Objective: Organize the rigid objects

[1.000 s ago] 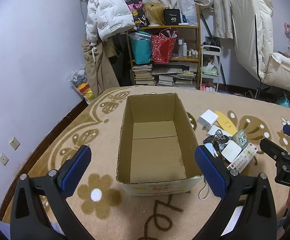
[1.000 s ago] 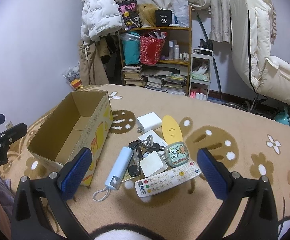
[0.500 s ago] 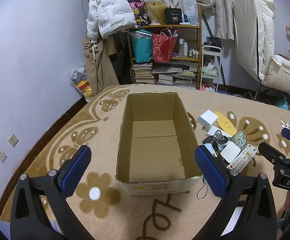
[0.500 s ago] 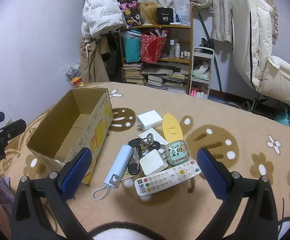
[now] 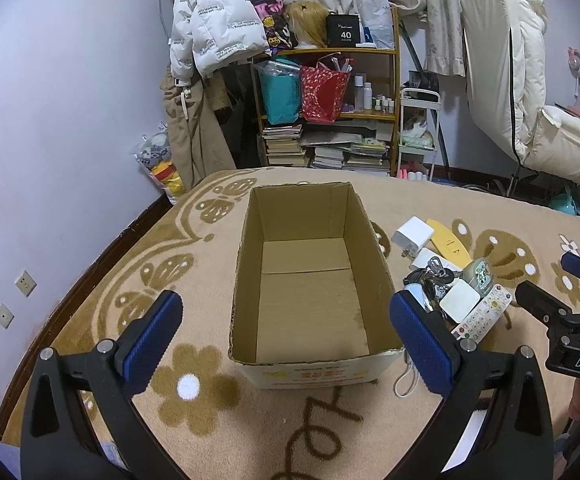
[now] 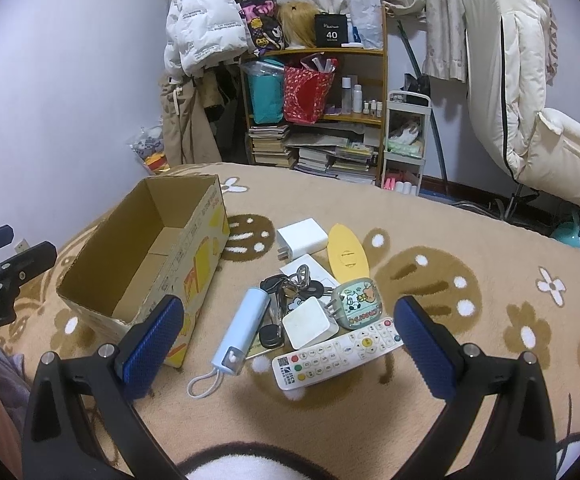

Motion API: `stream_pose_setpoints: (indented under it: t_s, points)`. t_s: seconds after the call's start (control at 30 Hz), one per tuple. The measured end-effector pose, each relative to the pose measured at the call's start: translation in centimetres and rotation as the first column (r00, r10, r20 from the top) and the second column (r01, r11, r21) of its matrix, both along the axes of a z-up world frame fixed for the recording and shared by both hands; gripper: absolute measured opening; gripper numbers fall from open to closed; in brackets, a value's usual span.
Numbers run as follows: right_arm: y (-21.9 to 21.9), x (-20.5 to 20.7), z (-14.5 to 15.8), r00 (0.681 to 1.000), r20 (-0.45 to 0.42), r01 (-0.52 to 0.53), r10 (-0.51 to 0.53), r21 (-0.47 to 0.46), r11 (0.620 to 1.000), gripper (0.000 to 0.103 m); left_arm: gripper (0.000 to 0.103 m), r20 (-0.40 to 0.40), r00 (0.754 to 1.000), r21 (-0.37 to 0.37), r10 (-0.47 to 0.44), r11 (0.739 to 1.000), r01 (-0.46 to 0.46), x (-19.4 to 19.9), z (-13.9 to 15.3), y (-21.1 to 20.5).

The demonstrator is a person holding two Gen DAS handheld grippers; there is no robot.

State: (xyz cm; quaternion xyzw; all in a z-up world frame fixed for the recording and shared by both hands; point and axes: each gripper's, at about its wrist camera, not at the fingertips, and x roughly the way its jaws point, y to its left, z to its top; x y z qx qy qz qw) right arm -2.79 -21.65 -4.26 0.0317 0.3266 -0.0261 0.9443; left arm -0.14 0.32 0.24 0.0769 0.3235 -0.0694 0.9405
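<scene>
While both grippers hang above the patterned carpet (image 6: 469, 240), much free floor lies around the things: bare carpet reaches to the left of the cardboard box (image 5: 309, 280) up to the dark skirting at the wall, and to the right of the pile it runs wide toward the folded white chair (image 6: 529, 100). The left gripper (image 5: 286, 340) is above the near short wall of the box, its jaws spread wider than the box and holding nothing. The right gripper (image 6: 286, 340) is above the near edge of the pile, its jaws also wide apart and empty. The box has its top open and nothing is seen inside it, only the bare bottom flaps. Just beside its right long wall lies the pile: a white remote control (image 6: 335, 354) nearest, a light blue power bank (image 6: 242, 328) with a white loop cord beside the box, a white square charger (image 6: 309, 326) touching the remote, a small case with cartoon print (image 6: 359, 304), a bunch of keys (image 6: 290, 286), a white plug adapter (image 6: 301, 236) and a yellow oval piece (image 6: 347, 254) farther back. Something flat and white lies under the keys; what it is I cannot tell. From the left wrist view the blue pad covers part of the power bank. The shelf (image 5: 329, 100) behind is crowded with bags and books.
</scene>
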Motion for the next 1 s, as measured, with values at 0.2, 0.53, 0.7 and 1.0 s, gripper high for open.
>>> stream_pose_setpoints:
  t_s: [0.2, 0.53, 0.7, 1.0]
  points:
    - [0.2, 0.0, 0.1, 1.0, 0.003, -0.017, 0.017, -0.002, 1.0, 0.103, 0.102, -0.001, 1.0, -0.001, -0.002, 1.0, 0.002, 0.0, 0.0, 0.1]
    - [-0.7, 0.4, 0.9, 1.0, 0.011, 0.013, -0.013, 0.016, 1.0, 0.103, 0.102, 0.001, 1.0, 0.002, 0.002, 1.0, -0.002, 0.0, -0.1, 0.1]
    - [-0.7, 1.1, 0.9, 1.0, 0.006, 0.004, -0.005, 0.03, 1.0, 0.103, 0.102, -0.041, 0.999, -0.014, 0.019, 1.0, -0.019, 1.3, 0.0, 0.6]
    - [-0.2, 4.3, 0.5, 1.0, -0.016, -0.015, 0.016, 0.059, 0.998, 0.103, 0.102, -0.094, 0.994, -0.034, 0.055, 0.998, -0.059, 5.4, 0.5, 1.7]
